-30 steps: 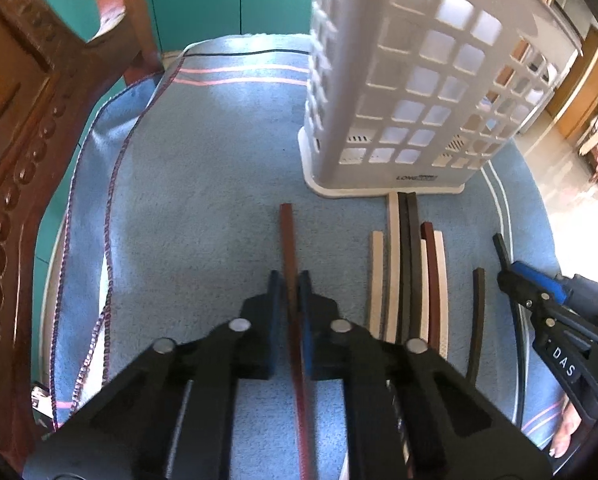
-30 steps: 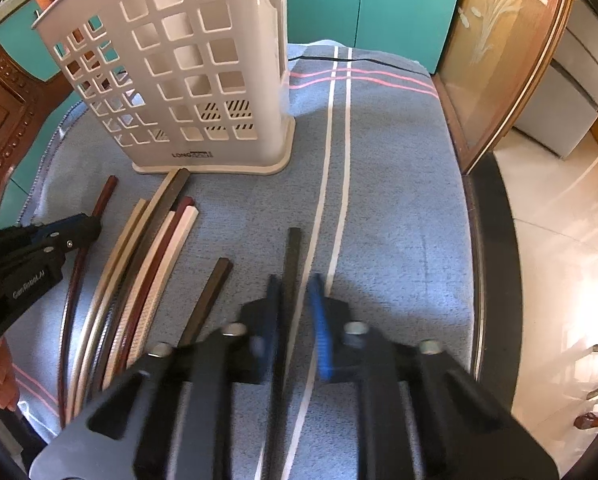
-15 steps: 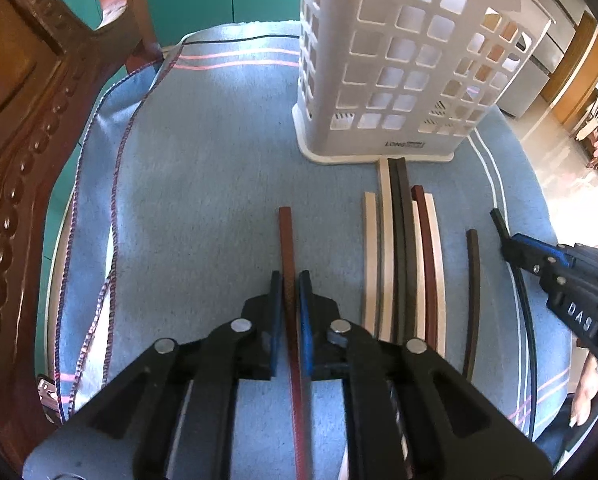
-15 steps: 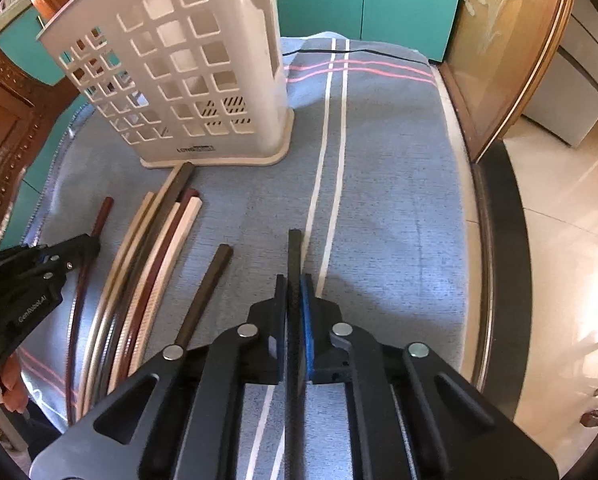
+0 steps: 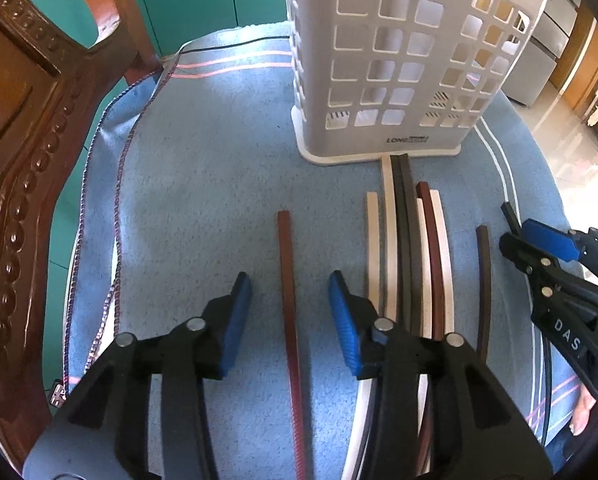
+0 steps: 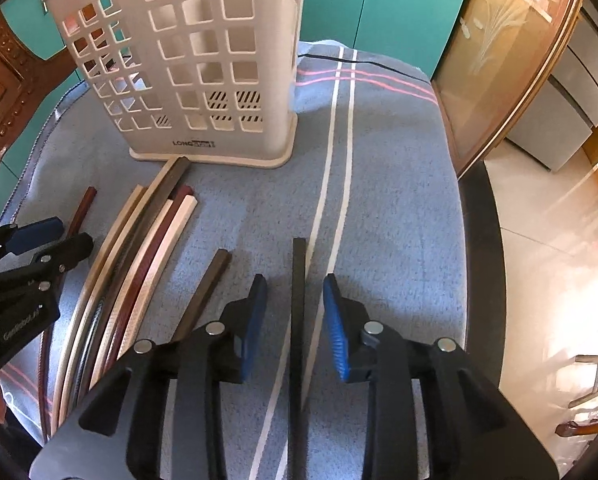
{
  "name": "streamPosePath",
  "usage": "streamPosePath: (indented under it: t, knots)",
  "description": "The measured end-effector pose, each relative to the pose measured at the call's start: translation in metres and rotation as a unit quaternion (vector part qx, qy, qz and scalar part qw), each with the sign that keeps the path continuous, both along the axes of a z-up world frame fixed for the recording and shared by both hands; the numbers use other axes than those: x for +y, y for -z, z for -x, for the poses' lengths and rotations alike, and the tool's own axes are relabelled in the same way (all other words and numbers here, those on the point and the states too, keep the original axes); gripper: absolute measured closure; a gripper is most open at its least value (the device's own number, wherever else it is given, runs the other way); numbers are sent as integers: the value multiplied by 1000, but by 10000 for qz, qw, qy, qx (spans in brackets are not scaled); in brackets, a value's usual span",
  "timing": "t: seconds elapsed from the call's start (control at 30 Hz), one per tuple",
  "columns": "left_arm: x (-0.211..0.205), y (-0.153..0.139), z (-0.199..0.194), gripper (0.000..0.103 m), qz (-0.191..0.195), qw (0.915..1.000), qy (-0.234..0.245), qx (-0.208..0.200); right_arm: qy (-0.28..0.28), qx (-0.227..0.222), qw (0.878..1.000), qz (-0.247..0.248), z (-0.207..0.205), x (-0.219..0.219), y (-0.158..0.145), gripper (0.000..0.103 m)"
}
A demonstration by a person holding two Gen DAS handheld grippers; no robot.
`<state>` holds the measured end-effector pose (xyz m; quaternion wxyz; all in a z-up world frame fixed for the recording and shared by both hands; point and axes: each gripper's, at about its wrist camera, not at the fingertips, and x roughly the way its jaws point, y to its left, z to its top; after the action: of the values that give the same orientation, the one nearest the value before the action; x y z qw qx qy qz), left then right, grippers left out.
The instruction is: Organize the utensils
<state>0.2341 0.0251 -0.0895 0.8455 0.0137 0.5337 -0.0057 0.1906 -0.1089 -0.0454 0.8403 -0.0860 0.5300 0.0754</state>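
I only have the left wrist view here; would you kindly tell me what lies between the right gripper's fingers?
Observer: A black stick lies flat on the cloth between them. The right gripper has its jaws opening, and the pads are off the stick.
Operator: Thank you. What is further right of that stick?
Observer: The table's dark edge runs there, with a pale floor beyond it.

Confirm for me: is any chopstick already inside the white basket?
No: the white basket shows empty through its holes, and the chopsticks lie on the cloth.
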Motion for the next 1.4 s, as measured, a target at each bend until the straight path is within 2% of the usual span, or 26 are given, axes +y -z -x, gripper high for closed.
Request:
streamPosePath:
  t: [0.4,0.5,0.57,0.67,0.73,0.8,1.07,1.1,1.2,1.4]
  knots:
    - [0,0,8,63,30,10000,31,-4,31,38,9999,-123,-1,-3,-3,72]
    - [-3,0,9,72,108,9999,109,-7,6,39,9998,-194,-2,-4,-2,78]
    - [-6,-1,9,78,132,9998,157,-16,-24,47,9996,-261,-2,-4,-2,89]
    - [-9,-1,10,86,149,9997,187,-26,-32,48,9994,-331,-2,-3,-3,96]
    - [-11,-2,10,91,176,9997,191,-26,-40,44,9994,-353,-2,-3,-3,96]
    - [-11,-2,10,92,191,9996,192,-25,-53,36,9994,-351,-2,-3,-4,96]
    - [-13,-2,10,91,82,9996,276,-26,-100,16,9997,-236,1,1,-4,96]
    - [-14,-2,10,90,81,9996,276,-25,-107,14,9997,-228,1,2,-4,96]
    - [-14,-2,10,77,57,9997,244,-24,-104,17,9997,-242,2,1,-4,95]
    - [-8,-1,9,75,96,9997,225,-27,-119,3,9997,-214,2,1,-4,95]
